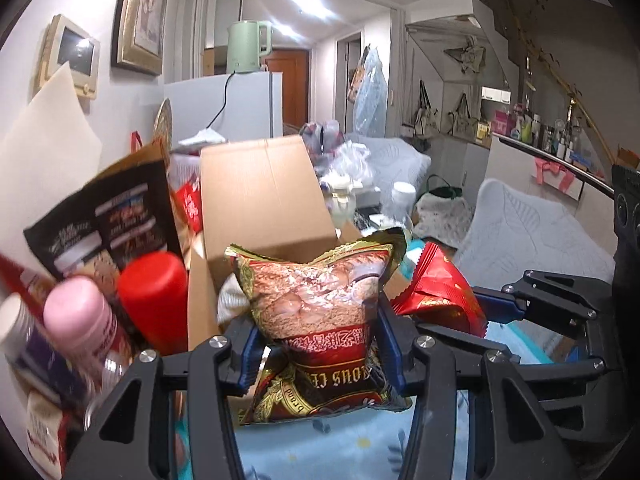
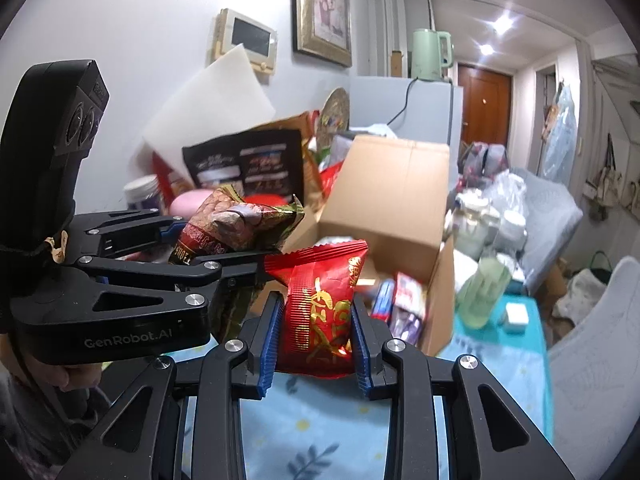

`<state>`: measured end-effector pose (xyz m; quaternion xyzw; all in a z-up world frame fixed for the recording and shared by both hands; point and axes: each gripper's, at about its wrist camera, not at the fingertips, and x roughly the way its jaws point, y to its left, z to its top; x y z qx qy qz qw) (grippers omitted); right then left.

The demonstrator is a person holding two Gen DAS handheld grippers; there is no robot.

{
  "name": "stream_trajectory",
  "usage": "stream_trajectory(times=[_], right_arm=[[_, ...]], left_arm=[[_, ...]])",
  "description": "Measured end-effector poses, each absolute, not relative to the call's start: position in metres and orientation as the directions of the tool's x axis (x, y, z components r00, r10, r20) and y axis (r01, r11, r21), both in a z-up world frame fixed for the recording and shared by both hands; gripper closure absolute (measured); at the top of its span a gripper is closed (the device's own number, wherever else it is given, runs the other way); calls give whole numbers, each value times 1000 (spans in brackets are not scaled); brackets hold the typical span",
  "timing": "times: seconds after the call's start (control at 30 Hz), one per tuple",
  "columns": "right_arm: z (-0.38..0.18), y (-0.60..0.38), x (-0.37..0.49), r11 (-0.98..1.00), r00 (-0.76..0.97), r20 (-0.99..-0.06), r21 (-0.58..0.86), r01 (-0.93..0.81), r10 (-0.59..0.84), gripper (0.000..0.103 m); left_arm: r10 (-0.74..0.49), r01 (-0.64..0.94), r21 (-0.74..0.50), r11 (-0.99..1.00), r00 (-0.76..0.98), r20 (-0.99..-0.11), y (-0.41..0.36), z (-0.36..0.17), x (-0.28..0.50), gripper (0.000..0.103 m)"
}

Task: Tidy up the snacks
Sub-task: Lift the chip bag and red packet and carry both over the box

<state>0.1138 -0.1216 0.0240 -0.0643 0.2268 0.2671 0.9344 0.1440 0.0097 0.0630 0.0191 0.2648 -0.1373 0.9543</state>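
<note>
Midway, by the look of it — left gripper [image 1: 316, 360] clamped on a crinkly gold-and-red foil snack bag [image 1: 316, 312], right gripper [image 2: 316, 320] pinching a glossy red ridged-seam packet [image 2: 324, 300]. Both aloft just before the open brown cardboard box [image 2: 392, 200], partly filled — neither dropped in yet.

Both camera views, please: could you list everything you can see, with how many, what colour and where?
gold-and-red snack bag: one, in the left gripper
red snack packet: one, in the right gripper
cardboard box: one, brown, open, behind both bags, packets inside
black bag: one, left of the box
red cap: one, beside the box
pink cap: one, next to the red cap
kettle: one, pale green, on the white fridge
tablecloth: light blue, underneath
left gripper: black, blue pads, shut
right gripper: black, blue pads, shut
</note>
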Motion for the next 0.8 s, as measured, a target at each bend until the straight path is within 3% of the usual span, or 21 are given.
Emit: stream_trajectory(times=[0.4,0.8], right_arm=[[47,-116,190,858,782,-403,16,-513,475,72],[33,-105,263,850,759,-426,48,-525,493,72]], left_arm=[[-238,236,-63,970,853,-464,20,75,220,54],[-168,172,-36,984,860,-482,26,55,285,54]])
